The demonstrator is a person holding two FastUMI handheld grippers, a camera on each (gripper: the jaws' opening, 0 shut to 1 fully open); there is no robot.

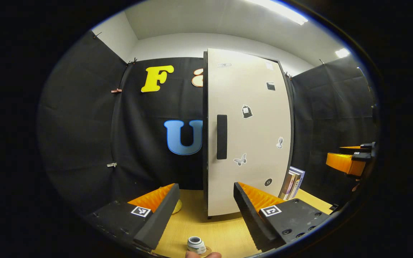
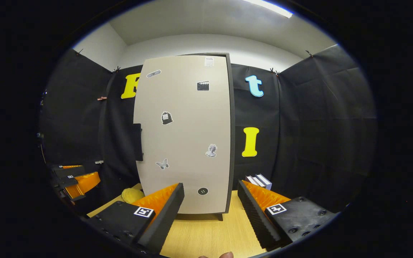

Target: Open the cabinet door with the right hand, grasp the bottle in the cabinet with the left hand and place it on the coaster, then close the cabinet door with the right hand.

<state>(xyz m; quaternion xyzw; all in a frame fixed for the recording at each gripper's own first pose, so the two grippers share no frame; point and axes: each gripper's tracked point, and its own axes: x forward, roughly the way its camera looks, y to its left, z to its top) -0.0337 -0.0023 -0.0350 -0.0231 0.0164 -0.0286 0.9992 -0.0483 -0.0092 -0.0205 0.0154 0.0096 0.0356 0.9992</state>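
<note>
The tall pale cabinet stands on the wooden table, its door lying flat against the body and its dark handle on the door's left edge. My left gripper is open a short way in front of it, nothing between its fingers. Below it, at the near edge, a small bottle with a white cap stands upright on a tan coaster. In the right gripper view the cabinet door faces me and my right gripper is open and empty before its lower part, apart from the handle.
Several books lean at the cabinet's right side. A yellow soft thing lies on the table left of the cabinet. The other gripper hangs at the far right of the left gripper view. A fingertip shows at the bottom.
</note>
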